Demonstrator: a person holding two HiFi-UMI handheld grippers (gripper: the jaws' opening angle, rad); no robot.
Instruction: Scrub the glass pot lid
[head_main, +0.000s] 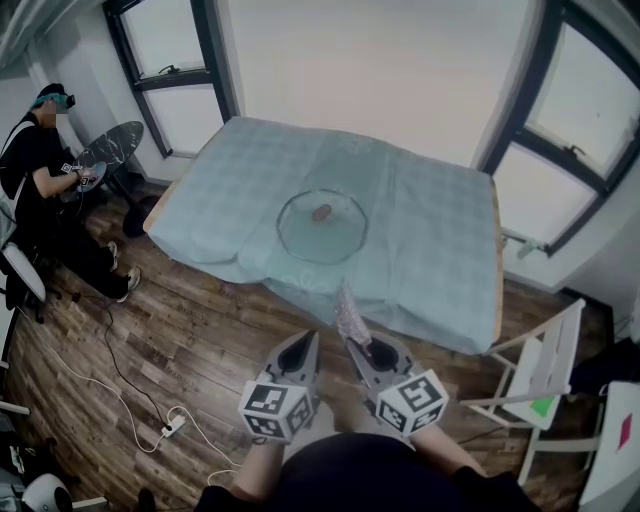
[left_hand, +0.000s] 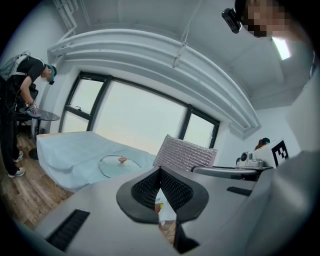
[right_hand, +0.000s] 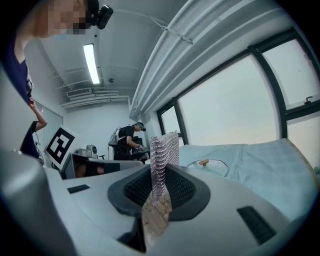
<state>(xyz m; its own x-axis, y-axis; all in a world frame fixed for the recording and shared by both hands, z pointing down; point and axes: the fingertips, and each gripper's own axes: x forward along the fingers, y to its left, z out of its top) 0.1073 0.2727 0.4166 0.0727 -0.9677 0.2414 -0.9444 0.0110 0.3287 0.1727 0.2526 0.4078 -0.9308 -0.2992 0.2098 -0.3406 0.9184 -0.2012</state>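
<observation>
The round glass pot lid (head_main: 322, 228) with a brownish knob lies flat in the middle of a table covered by a pale blue cloth (head_main: 435, 250). It also shows far ahead as the lid (left_hand: 119, 165) and the lid (right_hand: 212, 165). Both grippers hang over the wooden floor, short of the table's near edge. My right gripper (head_main: 356, 347) (right_hand: 159, 189) is shut on a silvery scrub pad (head_main: 349, 316) (right_hand: 163, 152) that stands up out of its jaws. My left gripper (head_main: 306, 345) (left_hand: 160, 174) is shut with nothing in it; the pad (left_hand: 186, 153) shows just to its right.
A white folding chair (head_main: 545, 368) stands at the table's right front corner. A cable and power strip (head_main: 171, 427) lie on the floor to the left. A person in black (head_main: 45, 190) stands at far left beside a small round table (head_main: 110, 148). Windows run behind the table.
</observation>
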